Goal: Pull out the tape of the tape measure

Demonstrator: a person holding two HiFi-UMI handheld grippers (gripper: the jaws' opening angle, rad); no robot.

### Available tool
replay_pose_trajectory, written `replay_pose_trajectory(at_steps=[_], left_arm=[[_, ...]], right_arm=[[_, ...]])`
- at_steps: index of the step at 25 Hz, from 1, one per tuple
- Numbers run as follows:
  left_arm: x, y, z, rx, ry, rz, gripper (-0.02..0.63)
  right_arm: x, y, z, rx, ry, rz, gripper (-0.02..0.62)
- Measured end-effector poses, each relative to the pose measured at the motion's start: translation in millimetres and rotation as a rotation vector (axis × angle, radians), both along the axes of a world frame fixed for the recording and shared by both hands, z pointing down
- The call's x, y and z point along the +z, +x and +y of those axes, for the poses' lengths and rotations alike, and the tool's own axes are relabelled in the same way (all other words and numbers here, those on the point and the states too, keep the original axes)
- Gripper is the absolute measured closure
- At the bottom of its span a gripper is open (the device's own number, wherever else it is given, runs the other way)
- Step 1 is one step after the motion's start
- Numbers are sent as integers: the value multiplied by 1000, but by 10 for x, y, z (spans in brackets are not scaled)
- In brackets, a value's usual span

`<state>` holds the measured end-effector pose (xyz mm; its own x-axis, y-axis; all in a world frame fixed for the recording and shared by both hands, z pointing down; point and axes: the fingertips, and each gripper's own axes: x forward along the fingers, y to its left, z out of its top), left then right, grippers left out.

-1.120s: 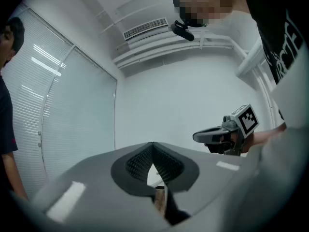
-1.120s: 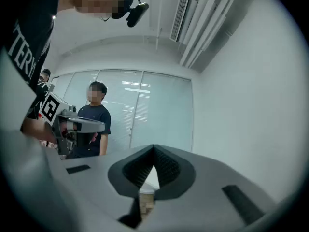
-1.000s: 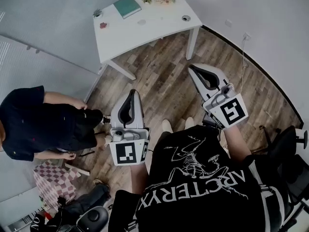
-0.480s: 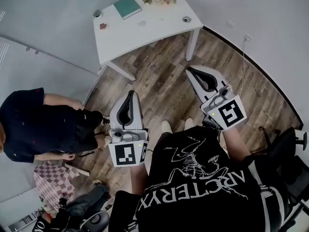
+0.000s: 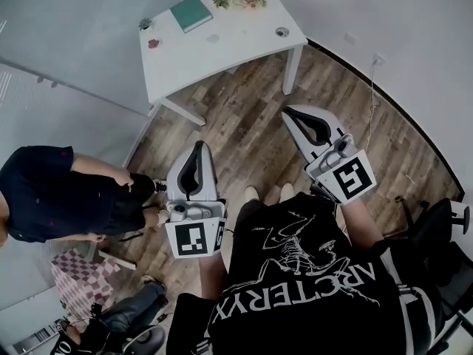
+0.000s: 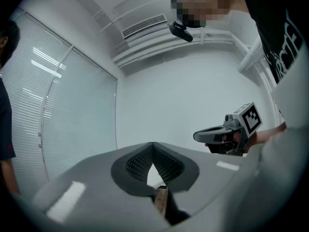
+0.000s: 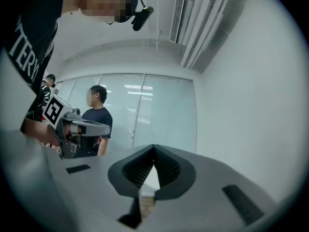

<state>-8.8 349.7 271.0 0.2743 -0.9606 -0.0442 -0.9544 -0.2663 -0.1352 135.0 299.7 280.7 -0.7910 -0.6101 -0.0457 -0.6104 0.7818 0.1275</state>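
Tape measure untouched: left gripper (image 5: 198,148) and right gripper (image 5: 291,117), both closed and empty, hover short of the table (image 5: 222,50); next, reach the round thing (image 5: 281,31) at its right corner, perhaps it.

Looking steeply down from the head onto floor (image 5: 244,135) and far bench (image 5: 222,46). Riding close behind each pair of fingers (image 6: 140,161), facing outward, catching right gripper (image 6: 198,136) here, left gripper (image 7: 107,126) there.

black t-shirt (image 5: 295,302): white print "arc'teryx", upside down in head view
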Motion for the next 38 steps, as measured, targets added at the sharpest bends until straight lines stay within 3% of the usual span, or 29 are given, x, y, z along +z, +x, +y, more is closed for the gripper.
replay_pose_trajectory(at_steps=[9,14,22,30,38], left_arm=[[64,211,-229,-40,-9,3,595],[111,143,-587,-37,-13,1,595],[263,-427,-1680,-6,-8,16,595],[185,-1340,-3020,30,-30,47,595],[132,-1572,-3752,74,-53,41,595]], right_arm=[[119,232,-232,-49,-24,7,586],[196,148,-558,-62,-39,16,586],[344,-469,-1622,-55,-53,53,586],[175,-1146,-3005,52,-62,105,586],[53,-1237,-3662,125,-68,88,586]])
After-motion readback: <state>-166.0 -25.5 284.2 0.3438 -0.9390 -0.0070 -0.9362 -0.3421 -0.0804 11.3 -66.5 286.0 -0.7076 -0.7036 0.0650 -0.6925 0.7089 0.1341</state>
